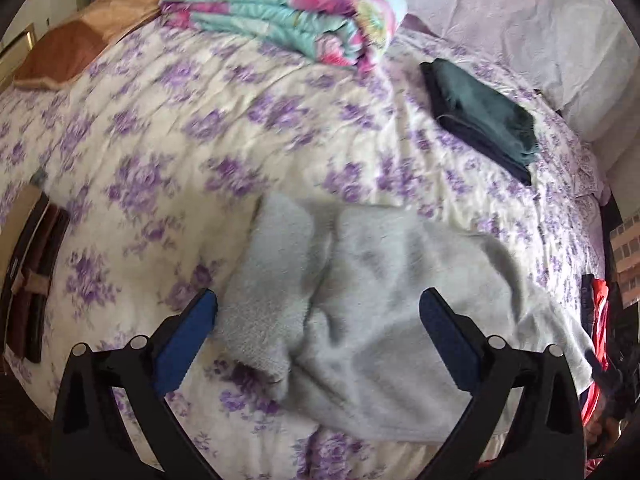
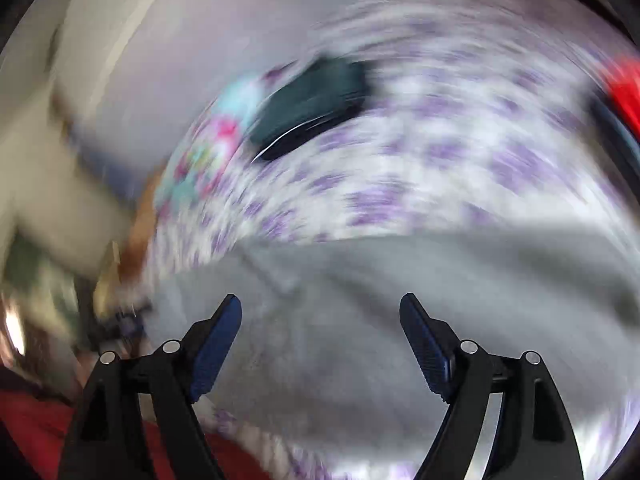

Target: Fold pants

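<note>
Grey pants point(image 1: 360, 320) lie rumpled at lower centre on the bed point(image 1: 160, 160); left gripper point(image 1: 318, 320) and right gripper point(image 2: 320, 320) both released, fingers spread. Next: regrasp an edge.

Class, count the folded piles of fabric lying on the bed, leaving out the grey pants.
2: a floral quilt at the far side, and a dark green garment nearer, to its right. Others may be out of view.

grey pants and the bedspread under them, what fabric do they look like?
Grey pants: looks like fleece or brushed sweatshirt knit; matte, with a fuzzy, nubbly pile showing on the turned-over part, and soft rounded folds. Bedspread: seems a thin woven cotton or poly-cotton, matte, printed with purple flowers on cream, finely wrinkled. Exact fibre cannot be told from the look.
</note>
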A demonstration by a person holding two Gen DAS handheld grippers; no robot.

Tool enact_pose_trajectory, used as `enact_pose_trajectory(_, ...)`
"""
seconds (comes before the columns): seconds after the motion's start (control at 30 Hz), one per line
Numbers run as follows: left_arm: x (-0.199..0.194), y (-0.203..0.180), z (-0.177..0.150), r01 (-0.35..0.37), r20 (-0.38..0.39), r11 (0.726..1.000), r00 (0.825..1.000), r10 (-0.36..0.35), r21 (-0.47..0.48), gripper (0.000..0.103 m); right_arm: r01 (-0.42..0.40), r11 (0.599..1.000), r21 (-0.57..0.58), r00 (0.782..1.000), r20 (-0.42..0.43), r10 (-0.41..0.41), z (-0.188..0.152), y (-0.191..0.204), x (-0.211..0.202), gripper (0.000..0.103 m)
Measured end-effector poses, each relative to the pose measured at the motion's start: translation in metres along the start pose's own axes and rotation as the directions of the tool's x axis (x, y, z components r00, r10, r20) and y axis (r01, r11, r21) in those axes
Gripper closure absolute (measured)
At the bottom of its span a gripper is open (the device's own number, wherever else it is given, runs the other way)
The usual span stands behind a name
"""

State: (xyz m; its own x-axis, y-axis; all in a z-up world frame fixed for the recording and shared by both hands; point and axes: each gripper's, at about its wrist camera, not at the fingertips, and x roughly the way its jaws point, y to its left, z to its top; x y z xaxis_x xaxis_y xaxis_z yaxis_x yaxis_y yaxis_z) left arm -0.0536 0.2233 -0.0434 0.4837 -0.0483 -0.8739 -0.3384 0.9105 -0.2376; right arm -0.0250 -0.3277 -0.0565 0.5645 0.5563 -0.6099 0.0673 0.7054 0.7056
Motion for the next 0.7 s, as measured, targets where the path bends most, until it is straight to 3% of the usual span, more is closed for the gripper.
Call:
enact_pose_trajectory(0.1, 0.005, -0.013, 0.003, -0.027, 0.017, 1.000, 1.000, 0.026, 0.004, 0.005, 0.013, 0.966, 0.258, 0.986, 0.158, -0.056, -0.015, -0.061, -0.061, 0.021)
enact_pose_trajectory(0.17, 0.003, -0.017, 0.002, -0.029, 0.033, 1.000, 0.999, 0.029, 0.003, 0.005, 0.061, 0.924, 0.378, 0.971, 0.190, -0.142, -0.024, -0.093, -0.080, 0.021)
enact_pose_trajectory(0.23, 0.002, -0.020, 0.002, -0.016, 0.041, 1.000, 0.999, 0.016, 0.005, 0.005, 0.003, 0.875, 0.484, 0.968, 0.217, -0.123, -0.031, -0.122, -0.079, 0.021)
enact_pose_trajectory(0.33, 0.000, -0.028, 0.011, 0.024, 0.048, 0.999, 0.999, -0.025, 0.025, 0.005, -0.077, 0.826, 0.558, 0.964, 0.253, -0.080, -0.030, -0.148, -0.063, 0.021)
enact_pose_trajectory(0.47, -0.010, -0.042, 0.016, 0.123, 0.051, 0.991, 0.991, -0.125, 0.048, 0.005, -0.079, 0.816, 0.572, 0.959, 0.268, -0.094, -0.019, -0.162, -0.040, 0.024)
enact_pose_trajectory(0.5, -0.007, -0.046, 0.015, 0.145, 0.030, 0.987, 0.989, -0.147, 0.063, 0.005, -0.076, 0.821, 0.565, 0.957, 0.273, -0.100, -0.016, -0.163, -0.040, 0.026)
enact_pose_trajectory(0.53, 0.001, -0.050, 0.011, 0.157, -0.009, 0.985, 0.988, -0.157, 0.076, 0.005, -0.073, 0.831, 0.552, 0.957, 0.273, -0.097, -0.014, -0.162, -0.040, 0.042)
enact_pose_trajectory(0.57, 0.009, -0.052, 0.007, 0.156, -0.040, 0.985, 0.987, -0.153, 0.078, 0.005, -0.078, 0.839, 0.539, 0.959, 0.270, -0.084, -0.013, -0.161, -0.037, 0.064)
enact_pose_trajectory(0.63, 0.033, -0.048, -0.007, 0.148, -0.123, 0.987, 0.982, -0.140, 0.062, 0.005, -0.066, 0.845, 0.530, 0.956, 0.277, -0.099, -0.013, -0.157, -0.041, 0.070)
enact_pose_trajectory(0.7, 0.053, -0.041, -0.021, 0.104, -0.183, 0.993, 0.979, -0.092, 0.055, 0.005, 0.012, 0.890, 0.455, 0.950, 0.272, -0.152, -0.006, -0.135, -0.047, 0.073)
